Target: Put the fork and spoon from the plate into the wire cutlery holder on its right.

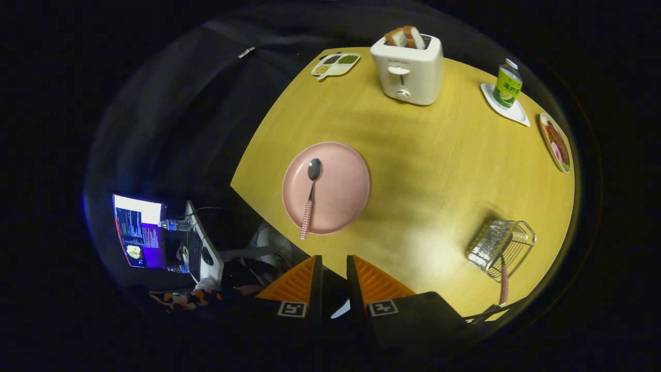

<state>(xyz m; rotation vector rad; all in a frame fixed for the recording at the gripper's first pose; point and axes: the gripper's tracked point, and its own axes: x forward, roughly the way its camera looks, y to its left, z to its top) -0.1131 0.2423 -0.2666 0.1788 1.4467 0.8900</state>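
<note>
The yellow counter (439, 170) carries everything, and judged from how things lie the job looks half done. The white toaster (408, 72) with two slices of bread stands near the far edge, well away from the work. The pink plate (343, 194) sits close to the counter's left edge, just beyond the fingers, and holds the spoon (311, 194) alone, bowl pointing away and checked handle reaching over the near rim. To the plate's right, near the counter's near right edge, stands the wire cutlery holder (500, 243), with a checked handle (504, 285) poking out of it toward the near edge; that appears to be the fork, already delivered, though its head is lost among the wires. The tongs (334, 268) hover over the counter's near edge with a narrow gap between the fingers and nothing gripped. What remains is lifting the spoon and carrying it across to the holder.
</note>
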